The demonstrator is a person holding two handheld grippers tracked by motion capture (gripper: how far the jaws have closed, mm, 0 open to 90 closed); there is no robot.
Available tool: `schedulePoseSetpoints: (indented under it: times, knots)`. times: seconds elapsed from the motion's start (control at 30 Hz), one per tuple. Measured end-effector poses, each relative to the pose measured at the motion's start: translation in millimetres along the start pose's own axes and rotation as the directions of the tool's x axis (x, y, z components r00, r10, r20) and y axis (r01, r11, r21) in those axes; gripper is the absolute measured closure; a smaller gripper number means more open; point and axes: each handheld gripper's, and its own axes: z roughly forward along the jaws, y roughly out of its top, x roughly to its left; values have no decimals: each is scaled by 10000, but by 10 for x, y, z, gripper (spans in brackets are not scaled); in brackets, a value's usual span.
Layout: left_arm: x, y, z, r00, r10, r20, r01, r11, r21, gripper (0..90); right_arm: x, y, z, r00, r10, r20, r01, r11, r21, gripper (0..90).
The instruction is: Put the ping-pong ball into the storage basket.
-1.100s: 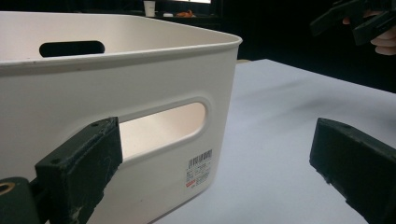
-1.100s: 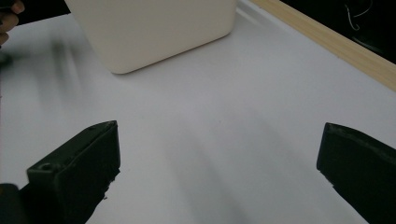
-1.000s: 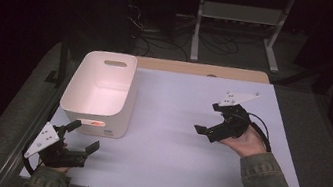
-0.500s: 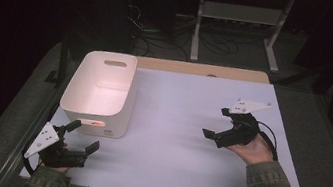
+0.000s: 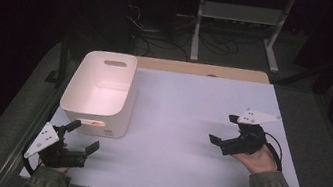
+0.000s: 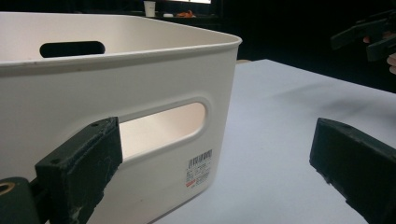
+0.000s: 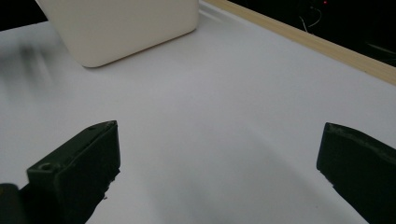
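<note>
Tools on both sides, and both wide apart at the jaws with nothing between them. Left tool (image 5: 81,137) sits low at the near left corner of the table (image 5: 187,107), pointing at the white bin (image 5: 99,90), which stands along the left edge of the table, open side up. From the left gripper view the bin's near wall is just ahead (slot handle and a small barcode label facing the jaws), one jaw just short of that wall, not touching that I can tell. Right tool (image 5: 224,132) is held above the table near the right edge, well apart from the bin, its jaws aimed across bare white surface towards the bin.
</note>
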Motion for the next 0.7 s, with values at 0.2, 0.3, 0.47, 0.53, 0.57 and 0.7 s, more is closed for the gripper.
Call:
schedulePoseSetpoints:
  times: [0.2,0.3,0.47,0.53,0.57,0.7]
  knots:
    - [0,0,-1,10000,3,-20,-3,10000,-4,19,-4,-94,-66,9994,164,299,-157,9996,-249,0]
    - [-2,0,-3,10000,2,-30,-2,10000,0,19,-15,-151,-103,9988,249,421,-233,9990,-389,0]
    - [0,0,-2,10000,16,-63,-16,10000,10,19,-38,-267,-177,9962,467,737,-418,9969,-666,0]
    - [1,0,-4,10000,22,-68,-22,10000,2,19,-55,-314,-215,9949,604,811,-539,9954,-792,0]
    - [2,1,-4,10000,17,-66,-17,10000,3,19,-63,-334,-234,9939,656,890,-581,9947,-851,0]
    - [-1,1,-6,10000,6,-62,-6,10000,-18,19,-81,-398,-313,9901,773,1169,-644,9918,-1104,0]
